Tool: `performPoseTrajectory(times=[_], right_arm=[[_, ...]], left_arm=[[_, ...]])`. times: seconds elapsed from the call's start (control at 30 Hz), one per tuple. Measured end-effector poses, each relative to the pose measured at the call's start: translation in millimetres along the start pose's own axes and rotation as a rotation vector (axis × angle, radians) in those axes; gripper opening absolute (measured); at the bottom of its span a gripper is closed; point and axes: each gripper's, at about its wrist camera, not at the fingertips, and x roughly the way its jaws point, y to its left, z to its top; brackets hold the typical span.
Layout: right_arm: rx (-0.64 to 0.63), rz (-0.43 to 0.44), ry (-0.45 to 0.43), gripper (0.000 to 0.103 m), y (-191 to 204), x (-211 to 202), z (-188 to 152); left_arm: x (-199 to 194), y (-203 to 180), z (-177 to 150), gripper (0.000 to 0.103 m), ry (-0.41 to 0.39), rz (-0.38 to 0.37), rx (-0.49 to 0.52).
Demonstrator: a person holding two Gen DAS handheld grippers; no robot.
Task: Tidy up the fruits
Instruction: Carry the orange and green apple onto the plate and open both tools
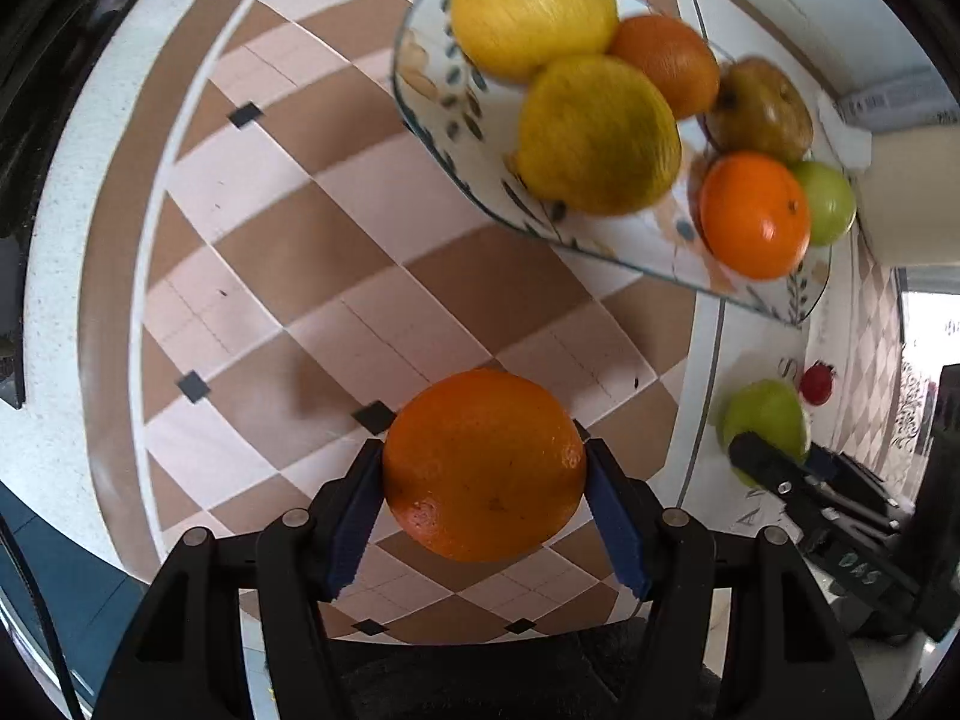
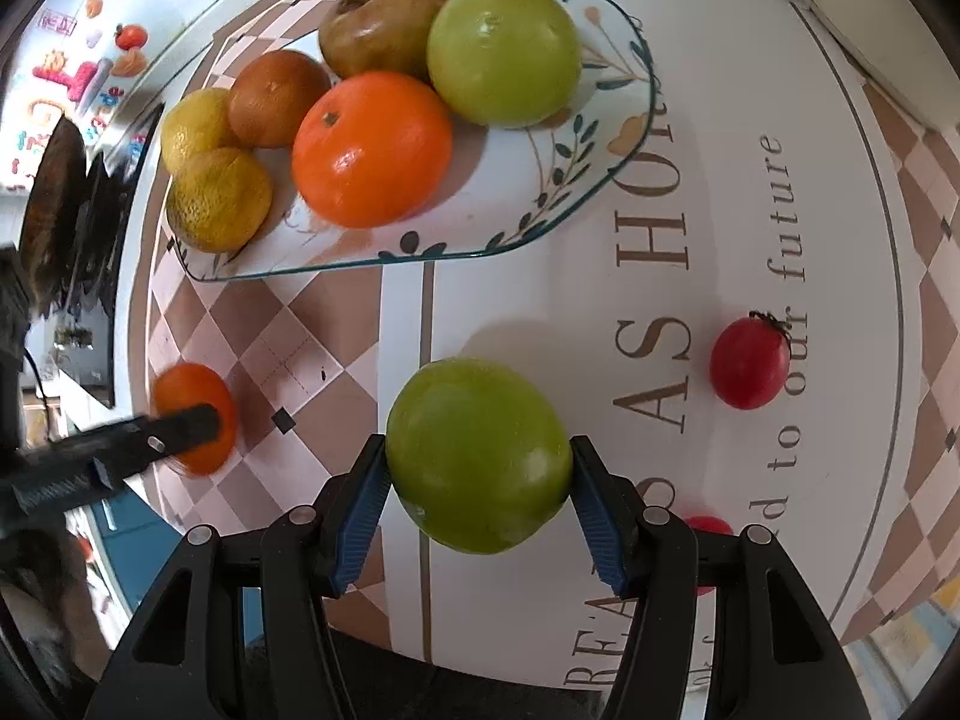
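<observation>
My left gripper [image 1: 485,468] is shut on an orange [image 1: 483,463] and holds it above the checked tablecloth. My right gripper [image 2: 477,459] is shut on a green apple [image 2: 477,453]. That apple also shows in the left wrist view [image 1: 768,414], and the held orange in the right wrist view [image 2: 193,414]. A glass plate [image 2: 606,156] beyond both grippers holds two lemons [image 1: 597,135], oranges [image 2: 372,147], a brown fruit [image 2: 384,21] and a green apple [image 2: 504,51].
A red cherry tomato [image 2: 749,363] lies on the cloth right of the held apple. Another red one [image 2: 708,531] is partly hidden behind my right finger. A white box [image 1: 906,198] stands beyond the plate. The table edge curves at the left.
</observation>
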Motion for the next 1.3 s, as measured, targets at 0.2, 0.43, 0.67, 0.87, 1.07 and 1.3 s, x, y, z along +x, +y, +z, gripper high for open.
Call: performPoseTrajectory(times=[0.2, 0.43, 0.67, 0.87, 1.07, 1.3], right_arm=[[0.025, -0.006, -0.015, 0.069, -5.1, -2.8, -0.5], [-0.054, -0.093, -0.083, 0.061, 10.8, 1.7, -3.0], [-0.054, -0.071, -0.144, 0.061, 12.3, -15.1, -6.5], [-0.020, -0.023, -0.224, 0.061, 10.1, -45.8, 3.0], [0.001, -0.054, -0.255, 0.061, 3.3, -46.2, 36.4], [0.006, -0.064, -0.259, 0.061, -4.5, -43.1, 58.8]], left_arm=[[8.8, -14.7, -5.2, 0.063, -0.021, 0.045, 0.038], [11.6, -20.5, -9.4, 0.063, -0.019, 0.046, 0.039], [-23.5, -22.7, -8.7, 0.063, -0.055, 0.014, 0.065], [-84.2, -50.6, 9.8, 0.063, -0.136, -0.069, 0.117], [-125.7, -72.3, 74.1, 0.063, -0.221, -0.043, 0.179], [-108.0, -80.7, 151.0, 0.063, -0.191, 0.097, 0.230]])
